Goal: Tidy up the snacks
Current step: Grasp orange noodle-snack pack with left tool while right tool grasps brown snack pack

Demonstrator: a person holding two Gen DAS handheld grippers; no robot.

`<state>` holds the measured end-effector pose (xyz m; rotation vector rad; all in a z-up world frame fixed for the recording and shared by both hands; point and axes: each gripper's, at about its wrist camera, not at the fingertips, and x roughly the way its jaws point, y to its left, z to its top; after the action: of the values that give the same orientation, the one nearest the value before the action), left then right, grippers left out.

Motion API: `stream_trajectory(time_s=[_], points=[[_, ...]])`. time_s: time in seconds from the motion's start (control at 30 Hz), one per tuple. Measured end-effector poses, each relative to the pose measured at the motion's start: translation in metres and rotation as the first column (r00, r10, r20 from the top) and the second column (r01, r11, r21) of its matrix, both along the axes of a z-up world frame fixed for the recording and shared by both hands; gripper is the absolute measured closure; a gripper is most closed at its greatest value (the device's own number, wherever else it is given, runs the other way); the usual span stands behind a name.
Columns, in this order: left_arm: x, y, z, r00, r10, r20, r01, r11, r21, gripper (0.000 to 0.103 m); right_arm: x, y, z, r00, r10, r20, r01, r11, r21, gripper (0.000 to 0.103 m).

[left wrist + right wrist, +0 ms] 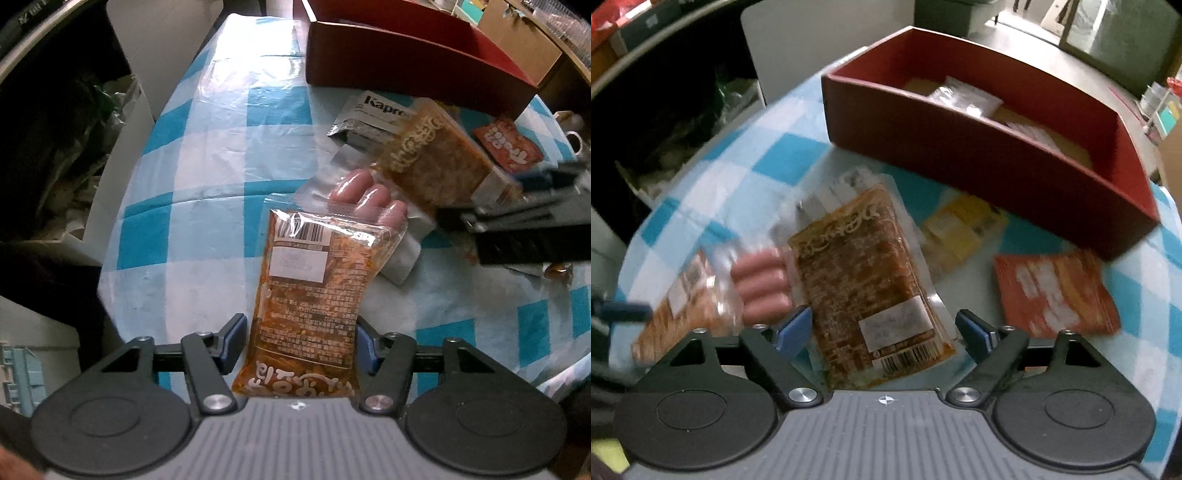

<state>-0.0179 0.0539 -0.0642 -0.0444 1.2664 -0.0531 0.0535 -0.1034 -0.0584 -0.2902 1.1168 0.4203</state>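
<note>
We saw an orange noodle packet [310, 295] clamped between our left gripper [301, 343] pads above the checked tablecloth [207, 173]. Our right gripper [884, 328] straddled a second packet [864, 280] without pressing it, short of the red box [960, 147].

Daylight came from the far side, and it blew out the plastic-covered checked cloth on the table [236, 122] to a white glare in the left wrist view. The surroundings to the left lay in deep shadow. Both fisheye pictures bent straight edges, so that the red box [979, 147] curved and the corners went dark. The right wrist view was smeared by motion blur; the orange packet [1056, 291] had unreadable print.
</note>
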Motion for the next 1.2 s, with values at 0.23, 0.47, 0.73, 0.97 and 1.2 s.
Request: stream_trajectory(time_s=[0.23, 0.47, 0.73, 0.97, 1.2], points=[[0.002, -0.007, -0.002, 1.000, -0.029, -0.004, 0.029, 0.999, 0.027, 0.046, -0.010, -0.012, -0.007, 0.999, -0.033, -0.019, 0.033, 0.999, 0.016, 0.015], [0.001, -0.010, -0.006, 0.999, -0.042, -0.001, 0.042, 0.996, 0.079, 0.033, -0.006, 0.020, -0.010, 0.992, 0.073, 0.099, -0.061, 0.990, -0.126, 0.000], [0.000, -0.010, -0.007, 0.999, -0.052, 0.009, 0.051, 0.995, 0.088, 0.030, 0.025, 0.006, -0.020, 0.997, -0.058, -0.045, 0.059, 0.998, 0.024, 0.000], [0.001, -0.010, -0.008, 0.999, -0.045, 0.009, 0.044, 0.995, 0.095, 0.026, 0.012, 0.008, -0.027, 0.991, -0.046, 0.122, 0.038, 0.997, 0.072, 0.000], [0.000, -0.011, -0.004, 0.999, -0.038, 0.018, 0.037, 0.996, 0.081, 0.043, 0.008, 0.006, -0.021, 0.997, -0.006, 0.074, 0.006, 1.000, -0.004, 0.008]])
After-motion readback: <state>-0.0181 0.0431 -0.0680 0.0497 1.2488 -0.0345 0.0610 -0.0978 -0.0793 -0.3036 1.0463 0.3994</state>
